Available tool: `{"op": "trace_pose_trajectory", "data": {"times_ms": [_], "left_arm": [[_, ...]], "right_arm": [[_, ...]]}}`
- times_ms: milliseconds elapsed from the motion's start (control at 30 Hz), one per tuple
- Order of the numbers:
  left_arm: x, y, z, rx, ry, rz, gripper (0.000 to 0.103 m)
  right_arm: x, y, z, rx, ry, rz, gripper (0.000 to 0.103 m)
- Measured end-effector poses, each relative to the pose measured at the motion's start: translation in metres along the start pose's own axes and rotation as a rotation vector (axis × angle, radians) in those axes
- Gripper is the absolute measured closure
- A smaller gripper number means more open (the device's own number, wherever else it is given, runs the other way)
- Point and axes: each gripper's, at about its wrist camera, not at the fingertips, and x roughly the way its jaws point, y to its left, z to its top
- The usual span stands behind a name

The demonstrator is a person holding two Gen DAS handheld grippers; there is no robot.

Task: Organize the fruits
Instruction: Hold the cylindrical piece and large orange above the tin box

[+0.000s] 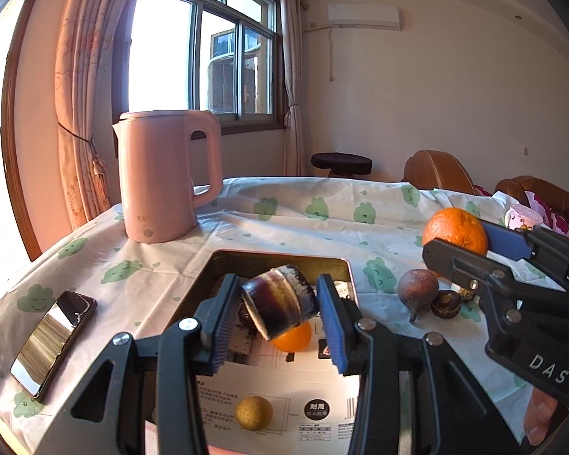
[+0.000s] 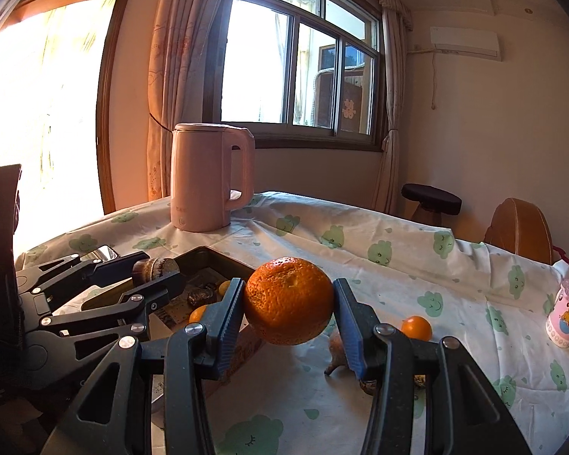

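My left gripper is shut on a dark purple sugarcane piece and holds it tilted above the dark metal tray. In the tray lie a small orange, a yellow-brown round fruit and a dark fruit, mostly hidden. My right gripper is shut on a large orange, held above the cloth right of the tray; it also shows in the left wrist view. A purple passion fruit and a small dark fruit lie on the cloth. A small orange lies beyond the right fingers.
A pink kettle stands at the table's back left. A phone lies on the cloth at the left. A pink cup stands at the right edge. Brown sofa and stool are behind the table.
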Motion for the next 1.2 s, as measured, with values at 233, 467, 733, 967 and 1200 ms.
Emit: {"op": "trace_pose_trajectory", "data": {"times_ms": [233, 467, 733, 967, 1200], "left_arm": [[0.002, 0.017, -0.001, -0.008, 0.012, 0.025, 0.060], [0.006, 0.029, -0.002, -0.005, 0.029, 0.042, 0.060], [0.014, 0.038, -0.005, -0.001, 0.061, 0.057, 0.060], [0.018, 0.043, -0.006, 0.002, 0.080, 0.063, 0.060], [0.022, 0.048, -0.006, -0.006, 0.092, 0.065, 0.060]], "right_arm": [[0.009, 0.018, 0.006, -0.021, 0.006, 0.028, 0.054], [0.017, 0.032, 0.006, -0.034, 0.014, 0.049, 0.054], [0.029, 0.039, 0.003, -0.032, 0.043, 0.066, 0.054], [0.037, 0.046, 0.000, -0.043, 0.070, 0.075, 0.054], [0.043, 0.053, -0.004, -0.051, 0.086, 0.082, 0.054]]}}
